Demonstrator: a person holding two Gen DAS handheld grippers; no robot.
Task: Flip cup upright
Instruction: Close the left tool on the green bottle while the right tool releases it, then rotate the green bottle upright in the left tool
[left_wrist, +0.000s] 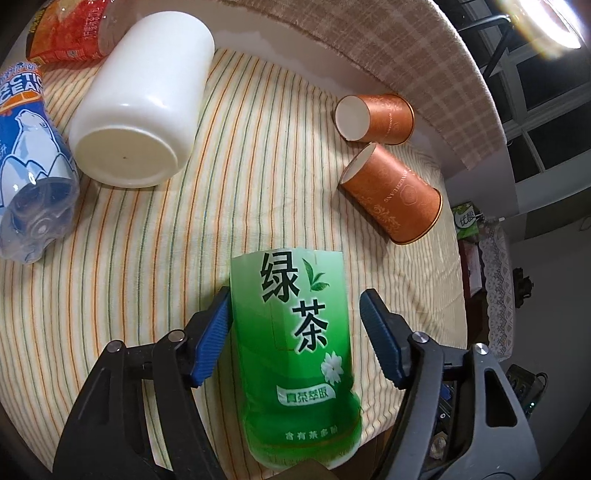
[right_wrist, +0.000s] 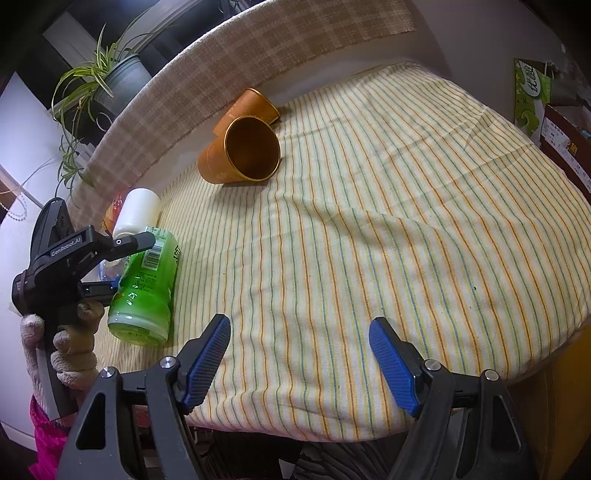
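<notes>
A green tea cup (left_wrist: 291, 332) made from a cut bottle lies on its side on the striped cloth, its base towards the left wrist camera. My left gripper (left_wrist: 293, 295) is open around it: the left pad touches its side, the right pad stands a little off. In the right wrist view the same green cup (right_wrist: 147, 288) sits inside the left gripper (right_wrist: 129, 264), which a gloved hand (right_wrist: 70, 354) holds. Two orange paper cups (left_wrist: 373, 118) (left_wrist: 395, 199) and a white cup (left_wrist: 144, 110) also lie on their sides. My right gripper (right_wrist: 299, 323) is open and empty above the cloth's near edge.
A blue-labelled plastic bottle (left_wrist: 29, 166) and a red packet (left_wrist: 70, 29) lie at the far left. A checked woven mat (left_wrist: 369, 48) runs along the back of the table. A potted plant (right_wrist: 110, 74) stands beyond it. The striped cloth (right_wrist: 406, 221) is bare on the right.
</notes>
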